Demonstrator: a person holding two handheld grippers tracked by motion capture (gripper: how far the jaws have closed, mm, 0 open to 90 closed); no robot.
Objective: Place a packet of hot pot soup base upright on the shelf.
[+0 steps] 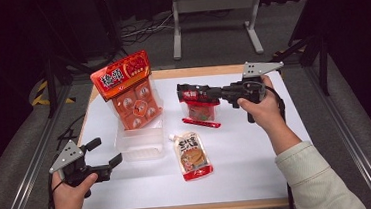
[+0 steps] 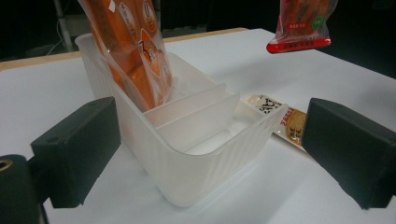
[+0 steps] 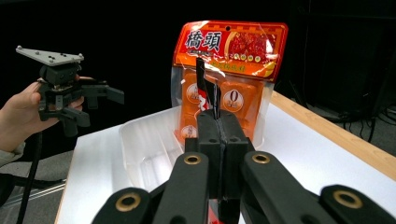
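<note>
A large orange snack bag (image 1: 128, 91) stands upright in the far end of a clear plastic bin (image 1: 144, 143) with dividers. My right gripper (image 1: 185, 91) is shut on the top edge of a small red sauce packet (image 1: 201, 110), which hangs above the table right of the bin. In the right gripper view the packet's thin edge (image 3: 208, 93) sticks up from the shut right gripper (image 3: 219, 135), facing the bag (image 3: 231, 51). My left gripper (image 1: 106, 152) stands open beside the bin's near left corner. In its own view the left gripper (image 2: 212, 149) frames the bin (image 2: 187, 158), apart from it.
A spouted pouch (image 1: 193, 156) lies flat on the white table (image 1: 259, 169) just right of the bin. A grey metal stand (image 1: 212, 4) and cables are on the floor beyond the far edge. The table's wooden rim (image 3: 336, 135) runs along the right.
</note>
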